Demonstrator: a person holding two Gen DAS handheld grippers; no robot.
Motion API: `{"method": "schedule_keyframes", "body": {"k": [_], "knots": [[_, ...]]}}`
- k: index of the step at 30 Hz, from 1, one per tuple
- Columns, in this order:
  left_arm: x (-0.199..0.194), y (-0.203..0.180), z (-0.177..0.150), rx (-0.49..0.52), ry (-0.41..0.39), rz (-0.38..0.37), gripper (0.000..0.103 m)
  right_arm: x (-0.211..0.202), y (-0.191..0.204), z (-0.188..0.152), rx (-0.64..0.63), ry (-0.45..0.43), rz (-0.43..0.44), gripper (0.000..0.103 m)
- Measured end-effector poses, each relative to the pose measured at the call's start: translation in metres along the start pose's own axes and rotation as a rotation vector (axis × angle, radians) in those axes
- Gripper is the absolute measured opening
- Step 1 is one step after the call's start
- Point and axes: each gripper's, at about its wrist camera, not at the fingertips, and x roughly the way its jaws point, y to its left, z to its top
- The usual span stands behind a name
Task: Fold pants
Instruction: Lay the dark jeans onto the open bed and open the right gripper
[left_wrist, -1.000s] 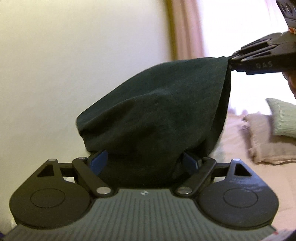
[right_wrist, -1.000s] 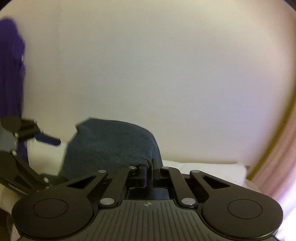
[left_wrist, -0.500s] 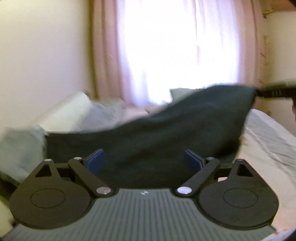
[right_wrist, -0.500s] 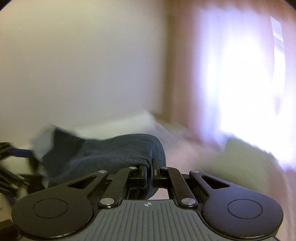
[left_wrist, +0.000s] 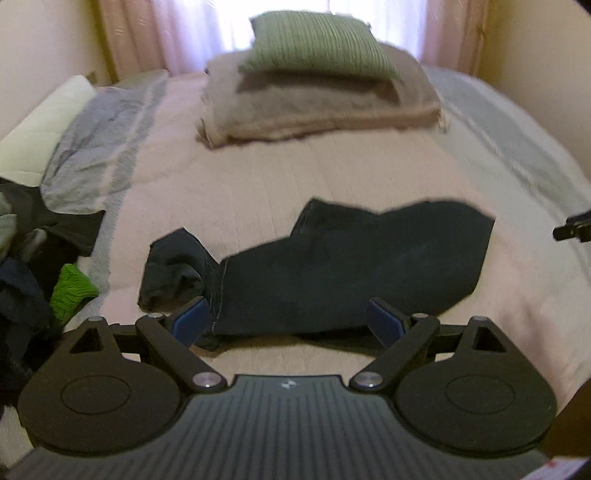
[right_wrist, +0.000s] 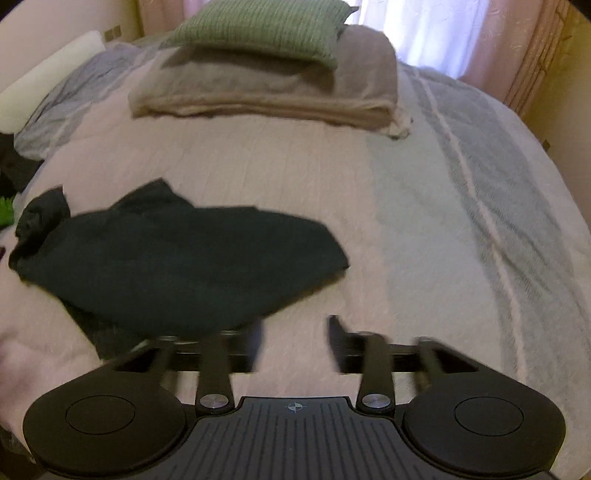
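Bed (left_wrist: 280, 177), pink cover: pants (left_wrist: 343, 266) lying crumpled mid-bed, my left fingers (left_wrist: 291, 321) spread wide astride the near edge without pinching, right fingers (right_wrist: 295, 343) just opened, empty beside the cloth; risk: bunched leg skews next fold.

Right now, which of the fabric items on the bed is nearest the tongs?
The dark pants, lying crumpled just ahead of both tongs. The tan folded blanket and the green pillow on top of it sit far back by the curtains.

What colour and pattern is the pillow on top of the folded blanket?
Green with fine stripes; the pillow shows best in the left wrist view.
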Motion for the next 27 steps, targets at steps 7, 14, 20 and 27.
{"method": "schedule_keyframes", "body": {"k": [7, 14, 20, 27], "knots": [[0.071, 0.032, -0.015, 0.11, 0.056, 0.019, 0.09, 0.03, 0.128, -0.023, -0.272, 0.005, 0.178, 0.057], [0.12, 0.077, -0.035, 0.12, 0.084, 0.031, 0.09, 0.118, 0.261, -0.055, -0.697, -0.016, 0.285, 0.059], [0.114, 0.102, -0.037, 0.077, 0.077, 0.06, 0.09, 0.141, 0.269, -0.04, -0.614, -0.009, 0.319, 0.0], [0.072, 0.099, 0.003, 0.022, -0.001, 0.014, 0.09, 0.015, 0.136, 0.01, -0.242, -0.22, 0.074, 0.0]]}}
